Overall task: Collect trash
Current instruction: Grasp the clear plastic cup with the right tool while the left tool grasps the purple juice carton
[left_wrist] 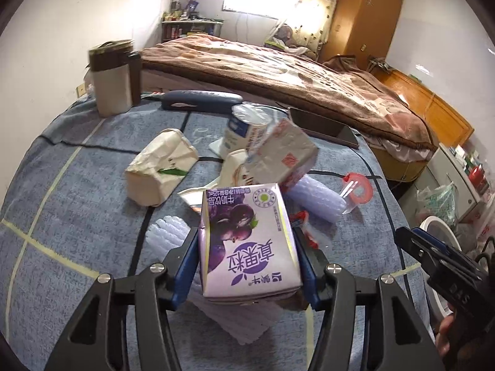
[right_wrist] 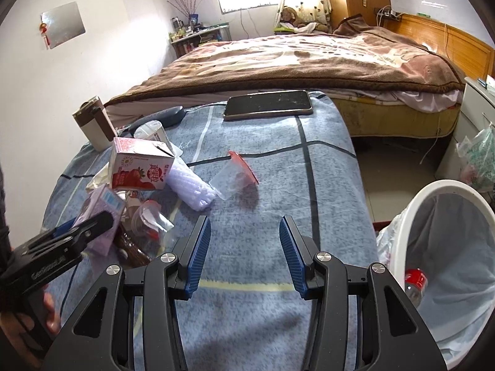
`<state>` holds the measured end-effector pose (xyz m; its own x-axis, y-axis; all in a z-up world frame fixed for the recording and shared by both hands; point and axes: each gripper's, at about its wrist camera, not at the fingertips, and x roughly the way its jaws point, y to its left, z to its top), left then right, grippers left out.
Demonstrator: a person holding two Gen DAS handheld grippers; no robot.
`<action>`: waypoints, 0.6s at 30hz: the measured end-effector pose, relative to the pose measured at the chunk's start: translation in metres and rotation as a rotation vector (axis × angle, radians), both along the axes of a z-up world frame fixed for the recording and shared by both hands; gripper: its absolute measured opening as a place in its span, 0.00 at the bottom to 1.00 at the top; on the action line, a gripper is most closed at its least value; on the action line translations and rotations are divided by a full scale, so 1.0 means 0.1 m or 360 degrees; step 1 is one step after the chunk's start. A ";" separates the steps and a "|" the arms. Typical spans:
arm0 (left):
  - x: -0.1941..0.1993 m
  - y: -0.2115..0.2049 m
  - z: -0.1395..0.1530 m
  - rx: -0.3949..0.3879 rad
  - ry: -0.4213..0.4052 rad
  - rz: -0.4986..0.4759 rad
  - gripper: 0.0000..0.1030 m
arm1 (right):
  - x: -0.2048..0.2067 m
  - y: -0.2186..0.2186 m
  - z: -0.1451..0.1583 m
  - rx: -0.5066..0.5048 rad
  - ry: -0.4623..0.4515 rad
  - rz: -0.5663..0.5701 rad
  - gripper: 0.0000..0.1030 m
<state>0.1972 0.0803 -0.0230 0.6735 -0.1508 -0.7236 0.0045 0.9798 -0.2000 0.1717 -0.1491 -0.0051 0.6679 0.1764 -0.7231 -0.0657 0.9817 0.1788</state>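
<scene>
Cartons dominate the litter on the blue-covered bench (right_wrist: 263, 185): my left gripper (left_wrist: 246, 247) has its fingers (left_wrist: 188, 256) closed against both side faces of the purple milk carton (left_wrist: 247, 238), at lower centre of the left view. I judge it light, thin-walled and easily crushed, best held low across its flat sides. My right gripper (right_wrist: 246, 241) stands open and empty, the white bin (right_wrist: 448, 232) at lower right.
</scene>
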 end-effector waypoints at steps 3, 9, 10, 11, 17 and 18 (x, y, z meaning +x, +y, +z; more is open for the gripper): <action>-0.08 0.08 0.02 0.0007 -0.0024 0.0010 0.57 | 0.02 0.09 -0.02 0.0019 0.0005 0.0042 0.47; -0.20 0.25 0.00 0.0005 -0.0021 0.0029 0.57 | 0.07 0.36 -0.04 0.0022 -0.0012 0.0222 0.47; -0.22 0.29 0.00 -0.0002 -0.0017 0.0037 0.57 | 0.08 0.42 -0.04 0.0010 -0.0013 0.0263 0.47; -0.23 0.32 -0.01 -0.0007 -0.0018 0.0041 0.57 | 0.08 0.48 -0.05 -0.0003 -0.0020 0.0306 0.47; -0.33 0.50 0.00 -0.0036 -0.0030 0.0087 0.57 | 0.16 0.73 -0.13 -0.0099 -0.0003 0.0484 0.47; -0.33 0.53 -0.01 -0.0038 -0.0031 0.0097 0.57 | 0.17 0.74 -0.14 -0.0107 0.0003 0.0497 0.47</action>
<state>0.1638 0.1329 -0.0236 0.6958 -0.1263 -0.7070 -0.0508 0.9733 -0.2238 0.1892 -0.0748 -0.0191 0.5875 0.3244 -0.7413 -0.3654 0.9238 0.1147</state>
